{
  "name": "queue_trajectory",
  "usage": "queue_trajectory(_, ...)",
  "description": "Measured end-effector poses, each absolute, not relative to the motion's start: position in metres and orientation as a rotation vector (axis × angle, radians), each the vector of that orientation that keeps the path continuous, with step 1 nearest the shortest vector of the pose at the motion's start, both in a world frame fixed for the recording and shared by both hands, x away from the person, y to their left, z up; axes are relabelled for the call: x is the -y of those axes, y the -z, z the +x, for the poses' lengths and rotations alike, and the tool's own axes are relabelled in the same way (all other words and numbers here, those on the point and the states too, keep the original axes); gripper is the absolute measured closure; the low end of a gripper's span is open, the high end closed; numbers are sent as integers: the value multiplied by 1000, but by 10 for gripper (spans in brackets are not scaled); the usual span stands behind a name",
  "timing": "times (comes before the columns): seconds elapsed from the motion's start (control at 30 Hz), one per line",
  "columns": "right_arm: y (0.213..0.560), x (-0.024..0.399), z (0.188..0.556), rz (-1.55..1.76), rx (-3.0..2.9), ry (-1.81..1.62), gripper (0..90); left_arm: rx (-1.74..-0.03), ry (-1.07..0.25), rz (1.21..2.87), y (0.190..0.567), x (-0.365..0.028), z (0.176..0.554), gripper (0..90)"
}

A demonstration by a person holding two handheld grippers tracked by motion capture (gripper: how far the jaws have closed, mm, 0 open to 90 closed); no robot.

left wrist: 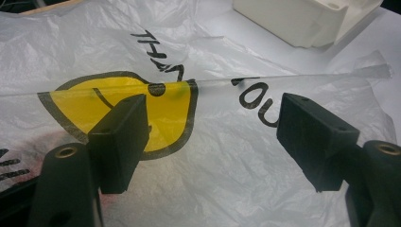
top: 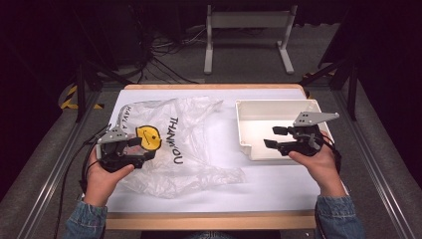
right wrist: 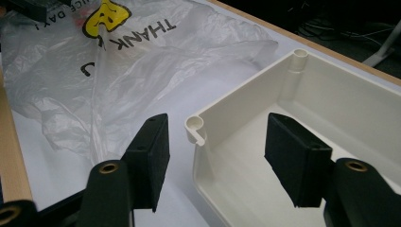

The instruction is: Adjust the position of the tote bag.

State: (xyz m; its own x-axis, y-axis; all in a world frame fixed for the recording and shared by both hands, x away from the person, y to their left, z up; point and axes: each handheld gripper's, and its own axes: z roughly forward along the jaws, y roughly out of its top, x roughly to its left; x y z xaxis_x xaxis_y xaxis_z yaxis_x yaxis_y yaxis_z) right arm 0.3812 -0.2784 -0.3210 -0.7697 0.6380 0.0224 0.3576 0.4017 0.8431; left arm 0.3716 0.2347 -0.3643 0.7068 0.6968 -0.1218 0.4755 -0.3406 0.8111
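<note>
A crumpled clear plastic bag (top: 171, 144) printed with a yellow smiley face and black lettering was spread flat on the left half of the white-topped table (top: 268, 181); a white rectangular plastic tub (top: 249, 130) was set just beside it on the right; the left gripper (top: 135, 144) was held over the bag's smiley print, its jaws parted wide with nothing clamped; the right gripper (top: 274, 137) was held over the tub's near corner, jaws likewise apart and empty.

floor: grey carpet (top: 249, 50) | far side: white metal stand (top: 247, 30), black cables (top: 159, 50) | left: yellow-black hazard tape (top: 69, 97) | table: white top, wooden edge (top: 209, 220) | room: dark, table lit
</note>
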Motion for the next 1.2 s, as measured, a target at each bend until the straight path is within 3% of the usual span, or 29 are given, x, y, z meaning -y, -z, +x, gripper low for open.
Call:
queue_trajectory(0.53, 321, 276, 381, 882, -2353, -1351, 379, -743, -311, 2082, 341, -201, 350, 179)
queue_trajectory(1.2, 322, 272, 379, 882, -2364, -1355, 359, -662, -224, 2166, 357, -161, 348, 113)
